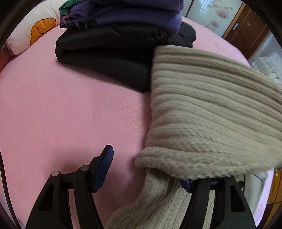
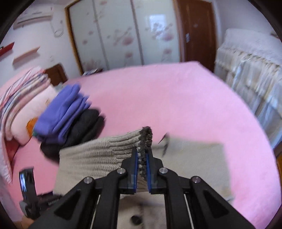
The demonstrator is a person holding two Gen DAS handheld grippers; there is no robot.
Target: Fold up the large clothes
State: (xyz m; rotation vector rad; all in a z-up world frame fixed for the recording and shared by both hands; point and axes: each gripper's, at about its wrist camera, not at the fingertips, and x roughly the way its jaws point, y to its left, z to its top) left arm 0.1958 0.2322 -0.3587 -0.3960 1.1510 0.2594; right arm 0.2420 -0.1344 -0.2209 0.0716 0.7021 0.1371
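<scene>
A beige ribbed knit garment (image 1: 211,109) hangs lifted over the pink bed (image 1: 61,105). Its thick hem drapes across the right finger of my left gripper (image 1: 146,167) and hides that finger's tip. The left finger's blue pad (image 1: 104,167) stands bare and well away from the cloth, so these jaws are open. In the right wrist view my right gripper (image 2: 141,155) is shut on the dark-trimmed edge of the knit garment (image 2: 98,151), held up above the bed. The rest of the garment lies flat on the bed beneath it.
A stack of folded clothes, purple (image 1: 123,15) on black (image 1: 114,52), sits just behind the knit. A pillow (image 1: 33,30) lies at the far left. A wardrobe (image 2: 123,35) and a covered piece of furniture (image 2: 250,70) stand beyond the bed (image 2: 176,98).
</scene>
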